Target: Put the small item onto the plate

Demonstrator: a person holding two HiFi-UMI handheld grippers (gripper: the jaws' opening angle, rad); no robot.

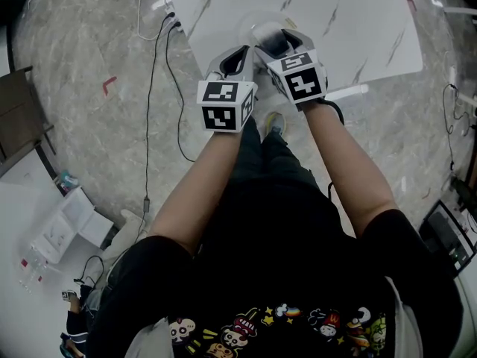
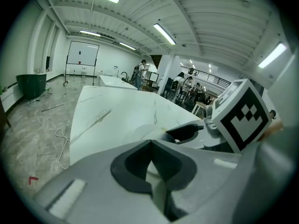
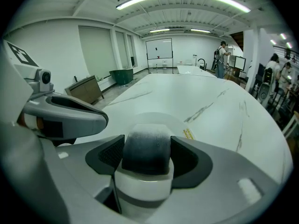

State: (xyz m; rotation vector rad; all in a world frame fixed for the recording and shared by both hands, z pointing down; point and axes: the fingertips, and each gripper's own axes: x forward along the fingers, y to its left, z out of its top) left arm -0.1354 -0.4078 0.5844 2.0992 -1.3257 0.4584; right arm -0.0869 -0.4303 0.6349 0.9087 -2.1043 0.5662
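The small item [image 3: 146,154] is a short cylinder with a dark top and a white base. My right gripper [image 3: 147,164] is shut on it, one pad on each side. In the head view the item [image 1: 273,43] and the right gripper [image 1: 274,45] sit over the table's near edge. A pale translucent plate [image 3: 161,119] lies on the table just beyond the item, faint in the head view as plate [image 1: 252,22]. My left gripper [image 1: 237,60] hangs close beside the right one. Its jaws meet along a seam with nothing between them, as the left gripper [image 2: 154,183] shows in its own view.
The white marble table [image 1: 358,28] stretches away ahead. A small yellow label [image 3: 188,133] lies on it by the plate. Cables [image 1: 153,66] run across the grey floor at left. A white shelf with boxes [image 1: 52,230] stands at lower left, and people stand far off in the hall.
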